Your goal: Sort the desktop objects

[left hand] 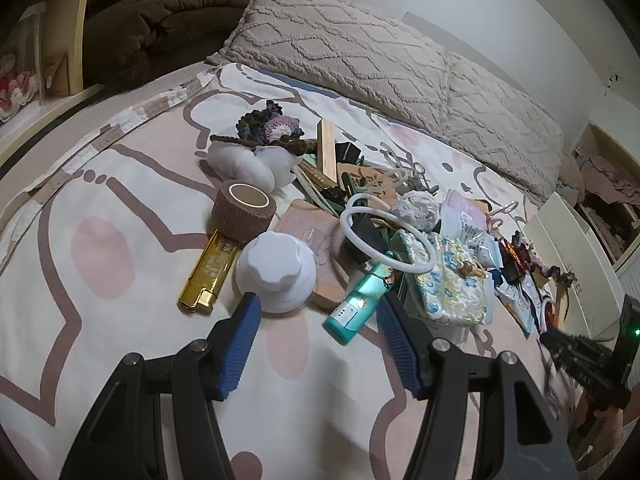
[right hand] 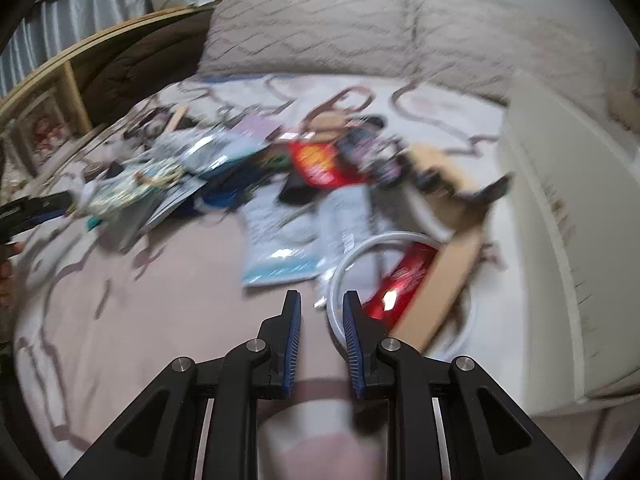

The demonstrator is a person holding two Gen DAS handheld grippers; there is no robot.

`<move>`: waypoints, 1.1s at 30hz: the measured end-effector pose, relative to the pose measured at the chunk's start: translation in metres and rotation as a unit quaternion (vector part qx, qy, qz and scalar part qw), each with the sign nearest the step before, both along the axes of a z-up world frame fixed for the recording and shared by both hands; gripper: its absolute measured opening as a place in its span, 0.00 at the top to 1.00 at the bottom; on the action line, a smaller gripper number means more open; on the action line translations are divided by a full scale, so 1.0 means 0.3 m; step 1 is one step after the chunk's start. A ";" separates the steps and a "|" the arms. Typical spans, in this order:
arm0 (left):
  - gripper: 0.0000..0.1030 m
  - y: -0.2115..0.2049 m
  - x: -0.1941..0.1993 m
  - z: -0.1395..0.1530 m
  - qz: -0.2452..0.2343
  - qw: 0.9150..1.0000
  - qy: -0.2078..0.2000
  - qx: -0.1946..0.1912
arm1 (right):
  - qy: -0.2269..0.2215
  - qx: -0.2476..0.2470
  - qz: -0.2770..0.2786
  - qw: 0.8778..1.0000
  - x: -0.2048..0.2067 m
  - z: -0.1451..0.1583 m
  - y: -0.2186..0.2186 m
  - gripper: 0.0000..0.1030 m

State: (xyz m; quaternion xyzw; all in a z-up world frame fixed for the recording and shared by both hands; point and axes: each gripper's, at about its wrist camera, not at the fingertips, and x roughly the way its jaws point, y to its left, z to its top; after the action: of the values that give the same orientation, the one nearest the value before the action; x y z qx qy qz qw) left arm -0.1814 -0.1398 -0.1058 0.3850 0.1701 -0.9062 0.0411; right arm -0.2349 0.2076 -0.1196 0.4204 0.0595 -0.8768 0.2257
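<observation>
A heap of small things lies on a patterned bedsheet (left hand: 120,208). My left gripper (left hand: 318,298) hovers open just in front of it; a white scalloped jar (left hand: 276,268) stands by its left finger and a teal device (left hand: 356,300) lies by its right finger. Nothing is between the pads. The right wrist view is blurred. My right gripper (right hand: 321,295) stands low over the sheet, its jaws a narrow gap apart, and only the sheet shows between them. A white ring (right hand: 394,236) lies against its right fingertip, over a red packet (right hand: 404,280).
Nearby lie a gold bar (left hand: 208,272), a brown tape roll (left hand: 244,210), a floral pouch (left hand: 452,288), a second white ring (left hand: 384,236) and a cardboard strip (right hand: 444,280). A white box (right hand: 560,220) stands at the right. Grey pillows (left hand: 360,52) line the far edge.
</observation>
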 end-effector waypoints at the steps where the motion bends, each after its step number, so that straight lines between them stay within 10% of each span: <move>1: 0.40 0.000 0.000 0.000 0.001 1.000 0.000 0.000 | -0.010 -0.001 0.003 1.000 0.005 -0.010 -0.006 0.78; 33: 0.52 -0.030 -0.070 -0.018 0.050 0.996 -0.004 -0.068 | -0.063 -0.135 0.126 0.981 0.396 -0.012 -0.141 0.78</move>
State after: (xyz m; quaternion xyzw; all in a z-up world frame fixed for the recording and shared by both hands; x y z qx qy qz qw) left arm -0.2025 -0.1489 -0.1113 0.3762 0.1267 -0.9108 0.1132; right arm -0.1160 0.1654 -0.1231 0.4294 -0.0207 -0.8131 0.3925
